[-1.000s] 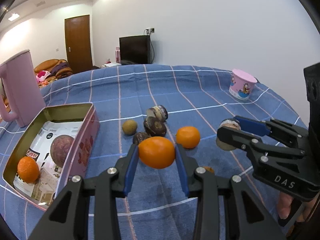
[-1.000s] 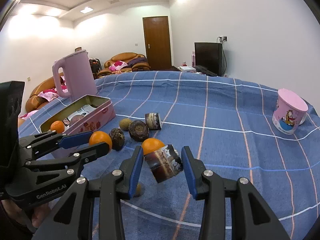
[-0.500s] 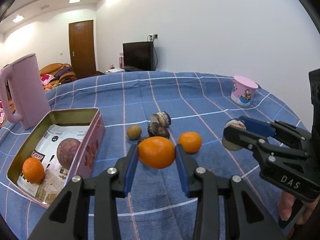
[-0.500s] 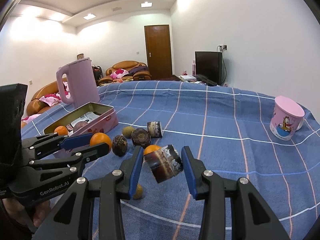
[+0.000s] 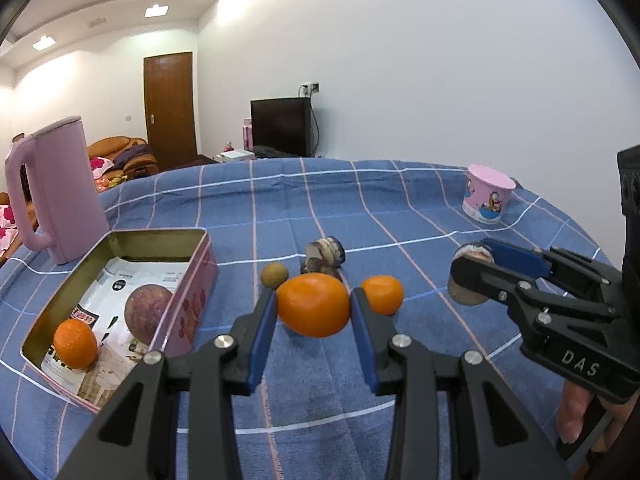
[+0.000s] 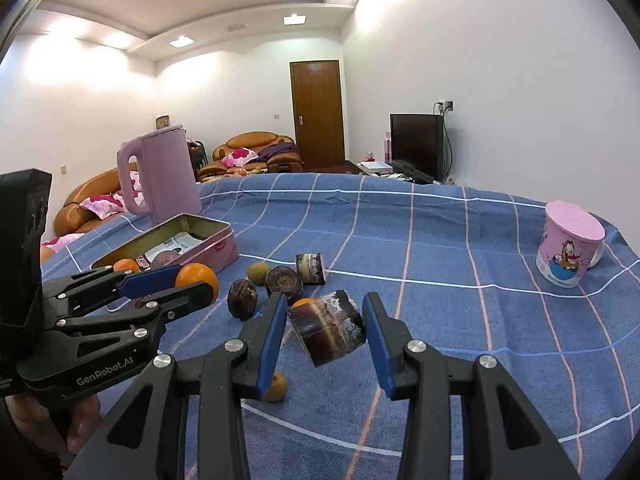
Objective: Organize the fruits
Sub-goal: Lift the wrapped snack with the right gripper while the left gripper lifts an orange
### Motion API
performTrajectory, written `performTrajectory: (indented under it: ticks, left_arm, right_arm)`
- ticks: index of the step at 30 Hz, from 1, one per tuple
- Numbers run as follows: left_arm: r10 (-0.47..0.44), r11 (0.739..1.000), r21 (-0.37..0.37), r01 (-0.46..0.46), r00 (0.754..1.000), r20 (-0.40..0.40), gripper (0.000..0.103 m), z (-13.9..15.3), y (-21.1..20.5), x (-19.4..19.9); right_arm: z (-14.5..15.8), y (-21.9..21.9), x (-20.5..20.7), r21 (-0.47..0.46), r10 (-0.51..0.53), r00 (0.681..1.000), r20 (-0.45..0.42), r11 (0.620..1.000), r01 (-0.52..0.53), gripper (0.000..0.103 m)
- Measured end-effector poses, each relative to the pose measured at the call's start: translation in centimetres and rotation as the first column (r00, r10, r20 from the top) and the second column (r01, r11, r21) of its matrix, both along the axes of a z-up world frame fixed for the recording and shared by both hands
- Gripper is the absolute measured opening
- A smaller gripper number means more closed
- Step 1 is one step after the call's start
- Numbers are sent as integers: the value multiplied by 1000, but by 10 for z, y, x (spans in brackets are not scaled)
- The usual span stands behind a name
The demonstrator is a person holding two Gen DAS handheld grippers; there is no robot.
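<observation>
Blue checked cloth is covering the whole table. Pink kettle is standing behind the open pink tin, w/ an orange and a purplish fruit sitting inside. Pink cartoon cup is sitting far right. Left gripper, reading "GenRobot.AI" in the right wrist view, is pinching an orange above the cloth. Right gripper, marked "DAS", is clamping a dark cane chunk. Loose fruit is lying btwn them & the tin.
</observation>
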State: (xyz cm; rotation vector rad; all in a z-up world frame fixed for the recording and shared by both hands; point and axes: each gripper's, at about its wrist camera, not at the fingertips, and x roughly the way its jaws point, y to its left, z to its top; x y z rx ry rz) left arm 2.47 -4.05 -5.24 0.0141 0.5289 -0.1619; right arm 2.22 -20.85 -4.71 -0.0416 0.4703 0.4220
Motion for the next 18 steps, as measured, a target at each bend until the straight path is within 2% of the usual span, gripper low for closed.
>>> performTrajectory:
  ticks: [18]
  left_arm:
    - [4, 1000, 8, -4, 997, 81, 39, 7, 0, -13]
  right_arm:
    - [4, -1, -8, 10, 1, 999, 49, 1000, -2, 42]
